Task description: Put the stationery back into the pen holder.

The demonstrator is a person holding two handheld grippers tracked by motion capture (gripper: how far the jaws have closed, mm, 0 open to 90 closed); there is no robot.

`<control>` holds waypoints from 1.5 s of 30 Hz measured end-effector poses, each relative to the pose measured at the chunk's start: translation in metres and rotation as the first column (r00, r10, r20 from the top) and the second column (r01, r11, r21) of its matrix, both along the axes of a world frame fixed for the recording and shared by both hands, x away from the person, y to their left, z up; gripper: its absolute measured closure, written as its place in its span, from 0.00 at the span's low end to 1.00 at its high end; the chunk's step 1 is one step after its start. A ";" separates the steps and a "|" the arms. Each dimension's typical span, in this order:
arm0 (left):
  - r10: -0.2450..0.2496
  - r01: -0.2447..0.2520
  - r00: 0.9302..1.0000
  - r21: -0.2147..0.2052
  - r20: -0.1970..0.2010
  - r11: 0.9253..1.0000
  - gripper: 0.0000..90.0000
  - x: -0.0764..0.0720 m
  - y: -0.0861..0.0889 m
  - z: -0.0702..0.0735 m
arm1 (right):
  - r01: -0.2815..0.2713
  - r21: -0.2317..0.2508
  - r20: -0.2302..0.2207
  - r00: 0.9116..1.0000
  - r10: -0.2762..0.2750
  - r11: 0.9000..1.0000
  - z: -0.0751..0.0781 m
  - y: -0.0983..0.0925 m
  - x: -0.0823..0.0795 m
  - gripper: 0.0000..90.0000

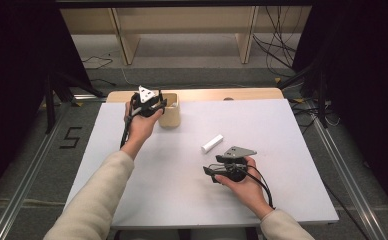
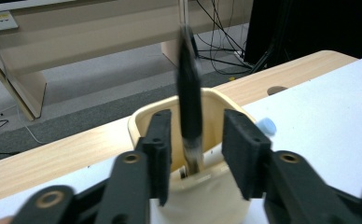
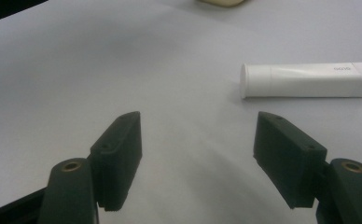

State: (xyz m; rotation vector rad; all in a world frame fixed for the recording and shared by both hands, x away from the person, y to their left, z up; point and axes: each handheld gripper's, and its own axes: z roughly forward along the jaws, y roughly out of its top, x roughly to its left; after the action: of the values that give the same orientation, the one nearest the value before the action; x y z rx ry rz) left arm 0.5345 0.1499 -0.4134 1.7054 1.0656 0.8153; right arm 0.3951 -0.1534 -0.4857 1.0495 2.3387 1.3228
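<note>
Overhead, the left claw (image 1: 158, 103) hangs at the rim of a cream cup (image 1: 172, 116) near the far left of the white tabletop (image 1: 282, 190), while the right claw (image 1: 213, 172) sits low and near the front, pointing left. A white tube (image 1: 212, 143) lies just beyond the right claw, its long axis slanting from near-left to far-right; the right hand is plainly the nearer one to it.

Next, the left claw view: a dark brush (image 2: 190, 107) stands nearly upright in the cup (image 2: 202, 196), between the two jaws, which stand partly parted with a gap on either side and press on nothing.

Lastly, the right claw view: the jaws gape wide and hold nothing. The tube (image 3: 307, 80) lies ahead and off to the right, crosswise to the jaws, cap end nearest the middle. Reaching it would likely need a shift right and forward.
</note>
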 end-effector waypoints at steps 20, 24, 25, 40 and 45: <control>-0.060 0.059 0.998 -0.021 -0.030 0.998 0.45 -0.067 0.012 -0.012 | 0.016 -0.008 0.008 1.000 -0.016 1.000 0.000 -0.005 0.002 0.37; -0.098 0.096 0.994 -0.029 -0.052 0.995 0.44 -0.079 0.010 -0.026 | 0.016 -0.015 0.005 1.000 -0.016 1.000 0.000 -0.005 0.002 0.36; -0.104 0.102 0.993 -0.032 -0.059 0.994 0.43 -0.082 0.009 -0.030 | 0.017 -0.015 0.004 1.000 -0.017 1.000 0.000 -0.006 0.001 0.36; -0.203 0.201 0.973 -0.031 -0.108 0.979 0.42 -0.111 -0.010 -0.055 | 0.038 -0.032 0.013 0.999 -0.038 0.999 0.000 -0.015 0.001 0.35; -0.236 0.235 0.964 -0.020 -0.121 0.972 0.42 -0.113 -0.023 -0.060 | 0.042 -0.035 0.015 0.999 -0.042 0.999 0.001 -0.018 0.001 0.35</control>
State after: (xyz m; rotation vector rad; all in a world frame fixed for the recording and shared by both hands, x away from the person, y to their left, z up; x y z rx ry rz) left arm 0.4216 0.1269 -0.4731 1.8548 0.9214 0.5618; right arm 0.3959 -0.1716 -0.4851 1.0685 2.3080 1.2654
